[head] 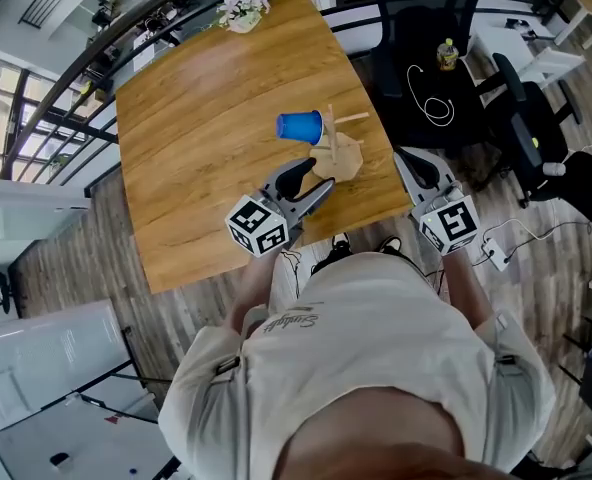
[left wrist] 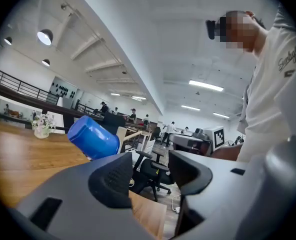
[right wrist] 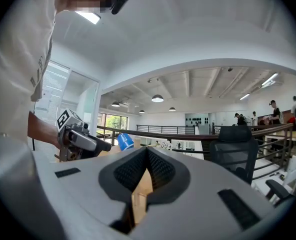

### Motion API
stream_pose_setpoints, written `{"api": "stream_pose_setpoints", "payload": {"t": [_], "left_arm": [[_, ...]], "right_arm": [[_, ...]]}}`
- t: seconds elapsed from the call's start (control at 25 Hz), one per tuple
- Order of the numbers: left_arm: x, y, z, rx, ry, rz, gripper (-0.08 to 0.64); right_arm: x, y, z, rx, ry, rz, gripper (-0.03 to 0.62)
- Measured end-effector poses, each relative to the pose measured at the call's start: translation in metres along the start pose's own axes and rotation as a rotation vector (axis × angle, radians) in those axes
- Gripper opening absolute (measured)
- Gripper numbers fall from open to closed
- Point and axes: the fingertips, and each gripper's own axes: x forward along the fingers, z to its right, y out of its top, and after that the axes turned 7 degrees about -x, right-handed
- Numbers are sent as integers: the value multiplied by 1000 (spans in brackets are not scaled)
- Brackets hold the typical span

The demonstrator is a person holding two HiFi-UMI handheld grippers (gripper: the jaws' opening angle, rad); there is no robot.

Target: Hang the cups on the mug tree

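Head view: blue plastic cup (head: pixel 299 126), tilted sideways against wooden mug tree (head: pixel 341 153), lies just ahead of spread-jawed left gripper (head: pixel 311 184); right gripper (head: pixel 412 164) closed, empty.

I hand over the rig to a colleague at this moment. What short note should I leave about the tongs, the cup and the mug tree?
Left tongs: open, empty, over the table near the mug tree.
Right tongs: shut, empty, off the table's edge.
Done: blue cup seems to hang on a tree peg, clear of the tabletop.
Left: no other cup in view; check the hang.
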Motion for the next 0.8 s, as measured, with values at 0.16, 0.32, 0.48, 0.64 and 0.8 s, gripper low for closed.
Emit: {"api": "stream_pose_setpoints", "payload": {"t": [0.16, 0.32, 0.48, 0.64, 0.8], "left_arm": [[0, 21, 15, 47, -17, 42, 130], [2, 29, 22, 90, -3, 54, 70], [1, 36, 21, 29, -17, 88, 43], [2, 44, 26, 68, -30, 76, 40], [9, 54, 30, 136, -22, 66, 40]], "right_arm": [[-1, 15, 4, -19, -11, 26, -6], [-3, 27, 6, -23, -17, 57, -6], [-5, 36, 8, -21, -27, 81, -6], [-8, 45, 12, -25, -32, 99, -6], [-11, 49, 18, -20, -45, 106, -6]]}}
